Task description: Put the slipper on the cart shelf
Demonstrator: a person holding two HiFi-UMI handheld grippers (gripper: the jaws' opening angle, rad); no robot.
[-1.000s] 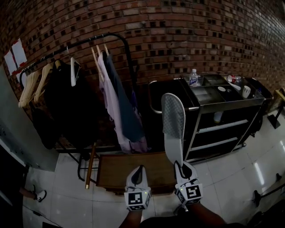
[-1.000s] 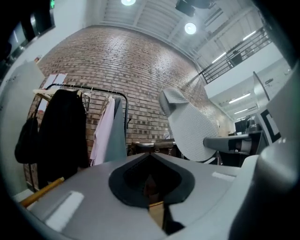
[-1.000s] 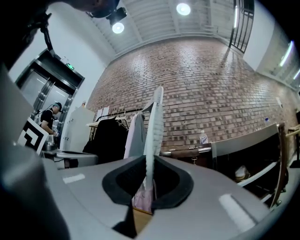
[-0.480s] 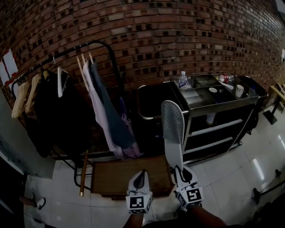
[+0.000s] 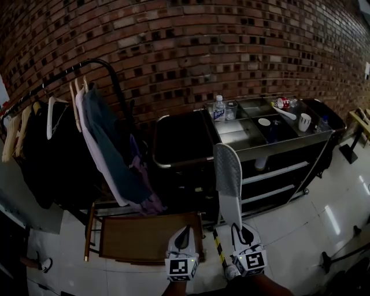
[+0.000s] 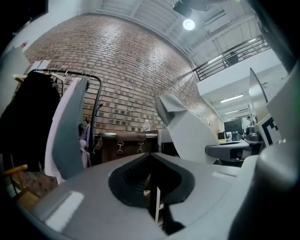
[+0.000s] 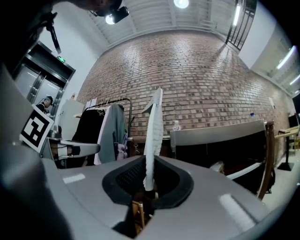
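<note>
Brick wall (image 5: 231, 52) backs the black cart (image 5: 289, 144), far right. Right gripper (image 5: 241, 232) clamps the slipper (image 5: 228, 176) by its near end — the slipper reaches out from the jaws toward the cart. Left gripper (image 5: 182, 236) sits closed, empty.

Left gripper (image 6: 150, 158) closed, slipper (image 6: 190, 136) beyond

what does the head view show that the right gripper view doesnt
Only the head view: the cart's top compartments seen from above, with the white cup and red can in them. Only the right gripper view: the ceiling lamp, the metal doors at far left, and the right gripper with its jaws closed on the slipper's lower end. Both: the slipper, the brick wall, the clothes rack and the water bottle on the cart.
</note>
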